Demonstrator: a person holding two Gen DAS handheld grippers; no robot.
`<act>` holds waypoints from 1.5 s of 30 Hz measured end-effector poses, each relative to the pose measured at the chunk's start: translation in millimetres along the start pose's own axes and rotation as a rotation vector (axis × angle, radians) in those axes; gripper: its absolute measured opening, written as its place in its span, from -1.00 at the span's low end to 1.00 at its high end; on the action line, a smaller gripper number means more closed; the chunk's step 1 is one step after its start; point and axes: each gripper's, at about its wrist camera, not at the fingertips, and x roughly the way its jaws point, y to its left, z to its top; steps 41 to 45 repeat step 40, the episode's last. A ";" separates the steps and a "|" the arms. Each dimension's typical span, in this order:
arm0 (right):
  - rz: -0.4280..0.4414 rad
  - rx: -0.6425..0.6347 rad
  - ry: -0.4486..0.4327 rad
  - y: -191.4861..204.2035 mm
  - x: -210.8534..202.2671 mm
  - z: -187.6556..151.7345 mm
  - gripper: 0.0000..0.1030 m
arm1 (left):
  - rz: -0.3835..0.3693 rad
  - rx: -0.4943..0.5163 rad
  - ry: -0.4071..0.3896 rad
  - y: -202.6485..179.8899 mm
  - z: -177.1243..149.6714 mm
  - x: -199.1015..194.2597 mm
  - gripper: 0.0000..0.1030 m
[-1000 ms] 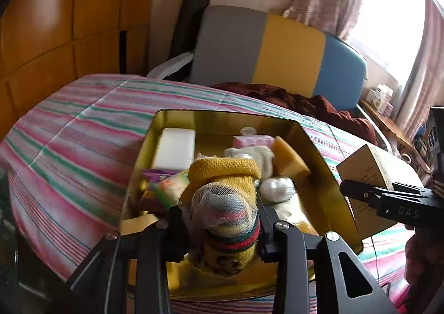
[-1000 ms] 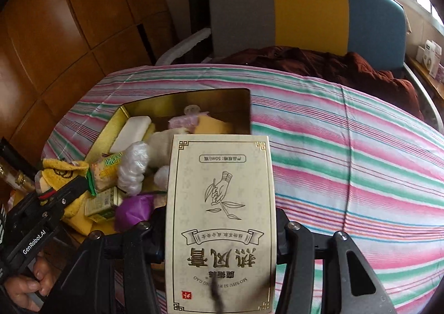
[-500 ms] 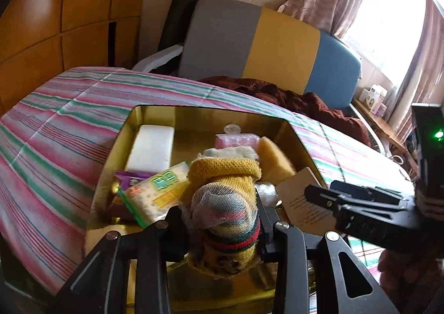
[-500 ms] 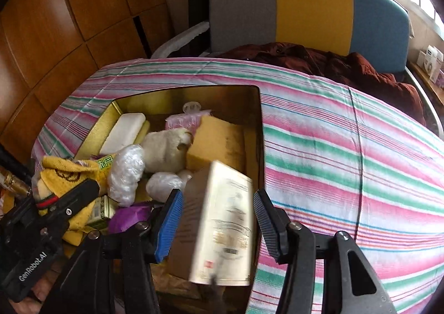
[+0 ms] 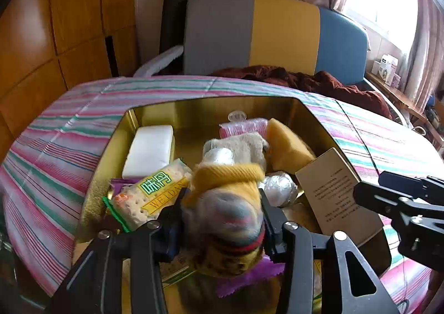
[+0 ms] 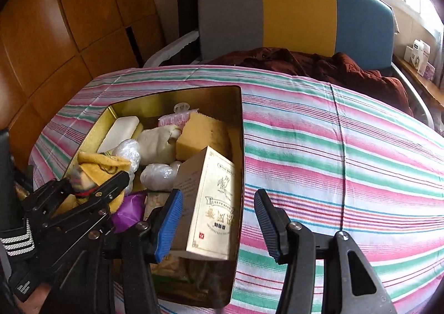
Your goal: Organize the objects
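Left wrist view: gold tin on striped cloth, both claws at its near end.

Nearest, left gripper [image 5: 222, 219] with a rolled yellow sock bundle [image 5: 224, 203] between its jaws, which have just been opening; the bundle is blurred and whether the pads still press it I cannot tell. Right gripper [image 6: 217, 219] spread open, gripping nothing; cream box [image 6: 213, 200] stands tilted in the tin's near right corner, beside the blue left pad, apart from the right one. Gold tin [image 5: 155, 117] further holds a cracker packet [image 5: 149, 194], purple wrapper [image 6: 130, 211], two plastic-wrapped lumps, white soap bar [image 5: 149, 147], beige cloth, yellow sponge [image 5: 285, 147], pink roller. Striped tablecloth [image 6: 333, 147] beneath. Beyond: dark red garment, grey-yellow-blue chair back.
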 end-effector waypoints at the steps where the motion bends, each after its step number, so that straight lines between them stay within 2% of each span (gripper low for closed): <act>1: 0.000 -0.001 0.000 1.0 -0.2 -0.8 0.05 | 0.002 0.002 -0.007 -0.1 0.0 -3.3 -0.06; 9: -0.005 -0.006 -0.013 5.1 -6.9 -8.7 0.05 | 0.003 -0.025 -0.053 7.5 3.8 -28.6 0.05; 13: -0.007 -0.010 -0.020 7.8 -10.6 -11.9 0.05 | 0.009 -0.031 -0.074 10.4 3.1 -40.1 0.19; 15: -0.006 -0.015 -0.027 8.9 -13.9 -14.2 0.05 | 0.011 -0.033 -0.086 11.7 2.4 -45.9 0.29; 18: -0.018 -0.022 -0.043 11.6 -19.0 -16.8 0.05 | 0.019 -0.033 -0.105 13.3 1.7 -55.6 0.58; 20: -0.026 -0.031 -0.057 14.3 -23.6 -19.5 0.05 | 0.035 -0.040 -0.119 15.4 1.4 -63.6 0.84; 22: -0.030 -0.038 -0.065 17.3 -26.5 -21.7 0.05 | 0.049 -0.044 -0.133 17.7 1.3 -72.6 0.99; 27: -0.023 -0.056 -0.063 22.9 -28.6 -28.3 0.05 | 0.074 -0.071 -0.140 22.4 -0.8 -89.6 0.99; 29: -0.022 -0.062 -0.061 24.7 -29.2 -31.8 0.05 | 0.116 -0.091 -0.142 24.8 -3.3 -92.5 0.99; 31: -0.020 -0.065 -0.061 25.4 -30.0 -35.0 0.05 | 0.174 -0.068 -0.140 23.7 -6.3 -92.1 0.99; 38: -0.033 -0.060 -0.083 23.4 -36.1 -38.7 0.05 | 0.212 -0.075 -0.128 35.2 -22.3 -95.5 0.99; 45: -0.033 -0.054 -0.094 22.5 -38.0 -37.8 0.05 | 0.218 -0.087 -0.122 37.4 -23.6 -97.3 0.99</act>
